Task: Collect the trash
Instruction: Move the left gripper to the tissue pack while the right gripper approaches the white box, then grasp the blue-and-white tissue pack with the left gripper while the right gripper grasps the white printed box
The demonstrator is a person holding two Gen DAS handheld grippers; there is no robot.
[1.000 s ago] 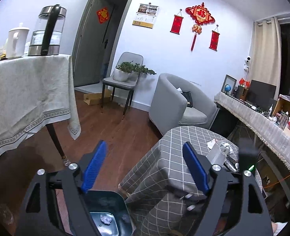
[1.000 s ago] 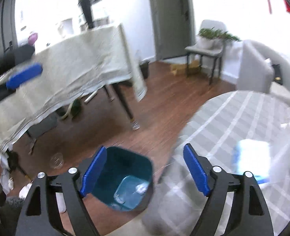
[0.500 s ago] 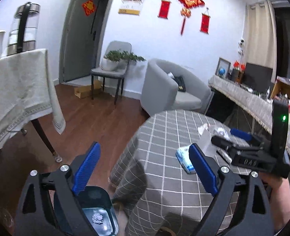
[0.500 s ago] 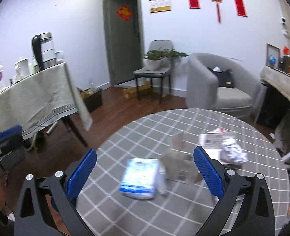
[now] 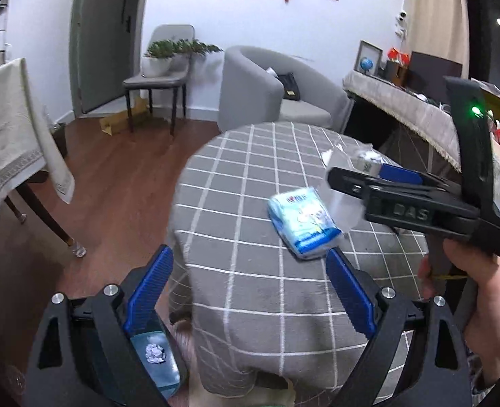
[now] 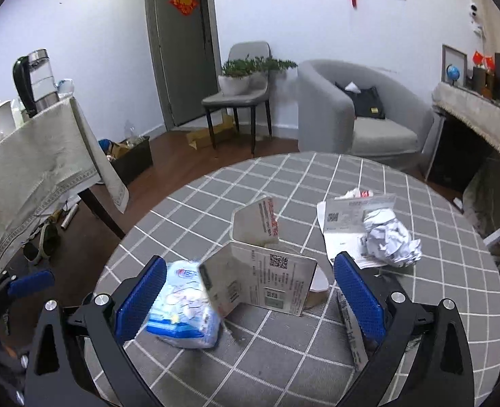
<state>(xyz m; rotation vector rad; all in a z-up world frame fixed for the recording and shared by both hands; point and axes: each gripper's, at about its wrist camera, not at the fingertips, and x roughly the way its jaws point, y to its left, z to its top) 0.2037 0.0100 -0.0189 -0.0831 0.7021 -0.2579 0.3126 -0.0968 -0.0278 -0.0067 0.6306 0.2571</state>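
From the left wrist view, the left gripper (image 5: 250, 271) hangs over the near edge of the round table with the grey checked cloth (image 5: 250, 305), its blue pads spread wide with nothing between them. The soft blue-and-white plastic pack of tissues (image 5: 302, 225) lies toward the right of the tabletop, just beyond the right pad. Down at the table's near-left foot stands the teal plastic waste bin (image 5: 158, 369) with a small ball of white paper (image 5: 155, 353) already in it — only this view shows where the trash goes. The right gripper (image 5: 378, 183) crosses in from the right edge, held in a hand (image 5: 467, 291).

From the right wrist view, the right gripper (image 6: 250, 288) is also spread fully and grips nothing. Between and just beyond its pads stands the opened white printed cardboard carton (image 6: 266, 278), flaps up, touching the tissue pack (image 6: 182, 308) on its left. Toward the table's far-right edge, a crumpled white paper ball (image 6: 392, 237) rests on a flat printed paper sheet (image 6: 341, 224), detail the left view blurs or hides.

I'd judge all of it light. The carton is thin and will buckle, so a pinch across one standing panel looks safest — the paper ball squashes and takes a grip anywhere, while the flat sheet needs an edge lifted.
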